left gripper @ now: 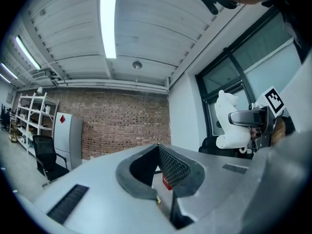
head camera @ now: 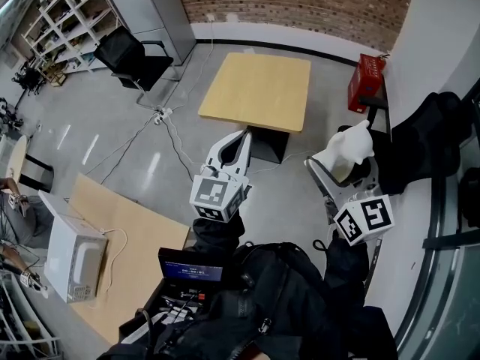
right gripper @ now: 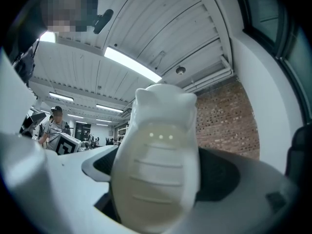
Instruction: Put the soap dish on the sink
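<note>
Now, dish [head camera: 346,152]: white, at 3 o'clock in the head view, in the air over the grey floor [head camera: 112,133], between the jaws of the right gripper [head camera: 341,169].
Dish, close look: it stands on its edge; the hollow side with three ribs and three small dots faces the right gripper view, and it fills most of that view.
Right gripper: jaws very wide apart, one dark pad on each side of the dish, both pressing on it. It points level.
Left gripper [head camera: 244,136]: near the middle of the head view, at 9 o'clock from the dish and apart from it. The jaw tips meet, and nothing is held between them. It also points level.
Left gripper view: the dish in the right gripper shows at 3 o'clock.
Table [head camera: 259,88]: light wood, at 12 o'clock, beyond the left gripper.
Red box [head camera: 365,81]: at 1 o'clock, near the white wall.
Microwave [head camera: 75,257]: white, at 8 o'clock, on a wooden board [head camera: 135,235].
Chair [head camera: 131,55]: black, at 10 o'clock.
Brick wall [head camera: 300,2]: along the top edge.
</note>
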### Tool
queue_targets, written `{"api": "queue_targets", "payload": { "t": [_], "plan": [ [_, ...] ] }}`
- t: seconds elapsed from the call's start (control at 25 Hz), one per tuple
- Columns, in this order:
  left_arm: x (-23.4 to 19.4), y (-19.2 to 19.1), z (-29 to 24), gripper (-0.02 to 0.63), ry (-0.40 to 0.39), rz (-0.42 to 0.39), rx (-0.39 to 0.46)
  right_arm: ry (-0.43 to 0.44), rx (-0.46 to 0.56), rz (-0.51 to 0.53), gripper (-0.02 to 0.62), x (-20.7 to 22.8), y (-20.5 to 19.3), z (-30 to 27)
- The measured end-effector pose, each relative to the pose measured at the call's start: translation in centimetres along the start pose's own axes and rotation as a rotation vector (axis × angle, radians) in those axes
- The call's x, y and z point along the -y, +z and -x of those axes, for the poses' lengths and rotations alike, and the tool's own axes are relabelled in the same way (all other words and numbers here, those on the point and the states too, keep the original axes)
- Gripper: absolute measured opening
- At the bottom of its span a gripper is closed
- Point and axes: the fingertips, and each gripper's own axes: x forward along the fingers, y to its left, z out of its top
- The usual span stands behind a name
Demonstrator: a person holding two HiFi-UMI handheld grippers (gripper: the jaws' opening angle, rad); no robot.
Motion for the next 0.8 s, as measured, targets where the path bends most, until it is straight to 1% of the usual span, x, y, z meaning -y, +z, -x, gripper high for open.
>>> {"api": "queue_targets", "payload": {
  "t": [0.2,0.36,0.6,0.8],
  "plan": [
    [-0.3,-1.7,-0.3,0.002,0.038,0.009,-0.032,-0.005,-0.026,-0.013,0.503,1.5,-1.3,0.9],
    [0.1,-2.6,-0.6,0.002,0.035,0.016,-0.054,-0.009,-0.038,-0.025,0.503,2.1,-2.2,0.9],
    [-0.5,-3.1,-2.0,0.002,0.032,0.017,-0.046,-0.003,-0.045,-0.038,0.503,2.8,-3.1,-1.0],
    [-2.5,-3.5,-4.2,0.002,0.037,0.021,-0.044,-0.003,-0.045,-0.033,0.503,3.9,-3.4,-3.8]
  ]
}}
